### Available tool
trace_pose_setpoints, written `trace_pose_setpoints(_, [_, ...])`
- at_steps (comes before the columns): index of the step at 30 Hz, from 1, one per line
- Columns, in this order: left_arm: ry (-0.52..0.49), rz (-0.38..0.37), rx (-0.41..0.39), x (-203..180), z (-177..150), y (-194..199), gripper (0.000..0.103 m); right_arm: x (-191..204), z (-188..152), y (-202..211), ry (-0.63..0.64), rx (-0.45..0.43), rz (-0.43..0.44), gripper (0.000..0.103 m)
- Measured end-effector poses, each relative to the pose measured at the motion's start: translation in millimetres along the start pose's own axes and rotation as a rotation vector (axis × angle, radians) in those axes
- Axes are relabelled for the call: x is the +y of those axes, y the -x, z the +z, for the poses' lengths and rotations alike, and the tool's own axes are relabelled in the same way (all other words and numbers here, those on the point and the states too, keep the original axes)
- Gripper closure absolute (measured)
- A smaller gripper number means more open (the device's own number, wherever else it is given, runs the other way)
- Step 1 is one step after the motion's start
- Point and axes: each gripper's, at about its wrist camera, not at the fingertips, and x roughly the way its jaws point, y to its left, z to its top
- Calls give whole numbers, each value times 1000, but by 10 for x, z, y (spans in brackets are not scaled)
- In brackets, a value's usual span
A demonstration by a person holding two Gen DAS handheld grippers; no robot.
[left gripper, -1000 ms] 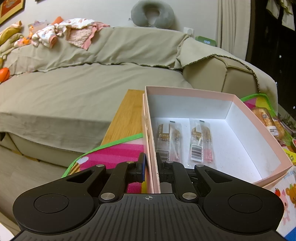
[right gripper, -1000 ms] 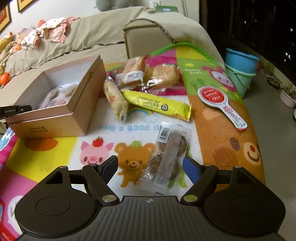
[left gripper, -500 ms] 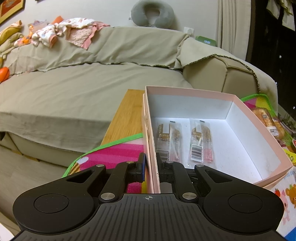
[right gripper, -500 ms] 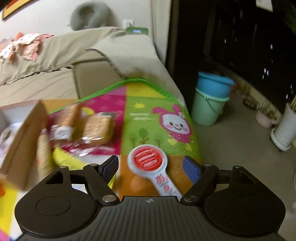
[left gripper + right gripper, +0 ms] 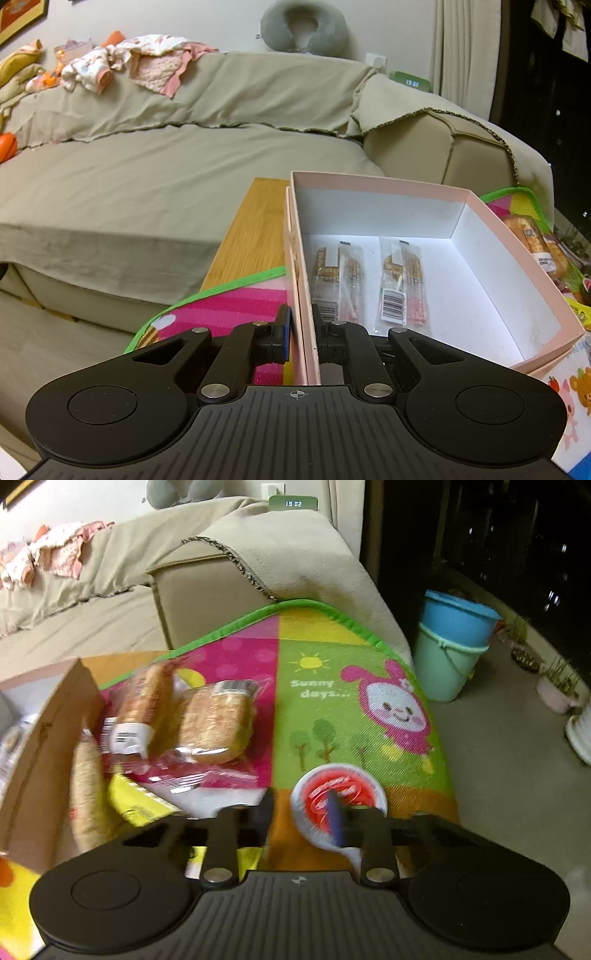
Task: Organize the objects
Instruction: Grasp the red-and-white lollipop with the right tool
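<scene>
My left gripper is shut on the near wall of the open pink box, one finger outside and one inside. Two clear snack packets lie flat in the box. In the right wrist view my right gripper hovers low over the colourful mat. Its jaws are closing and blurred, with a gap still between them. A red-and-white round paddle lies partly under the right finger; mostly bare mat shows in the gap. Wrapped breads lie to the left.
A long roll and a yellow bar lie beside the box wall. The sofa stands behind the wooden table. Stacked buckets and plant pots stand on the floor at right.
My right gripper swung right across the mat, from the brown snack packet to the red-and-white paddle, and its jaws have narrowed. The left gripper keeps its hold on the box wall.
</scene>
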Motion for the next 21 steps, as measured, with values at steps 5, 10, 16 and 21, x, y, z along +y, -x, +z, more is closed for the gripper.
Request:
trace_pose_setpoints(5, [-1,-1,0,1,4,-3,91,66,-118,297,11,-27,33,88])
trace_pose_setpoints(10, [0,2,2,5,7,-9,91,-63,-216,511,23,-58,3,83])
trace_pose_setpoints(16, [-2,1,-2,13,-11,-8,91,-376,-279,519,-14,-77,-73,37])
trace_pose_setpoints(21, [-4,-3,-2,27,-28,-7,91,-381,-283,281,-29,-37,-33,31])
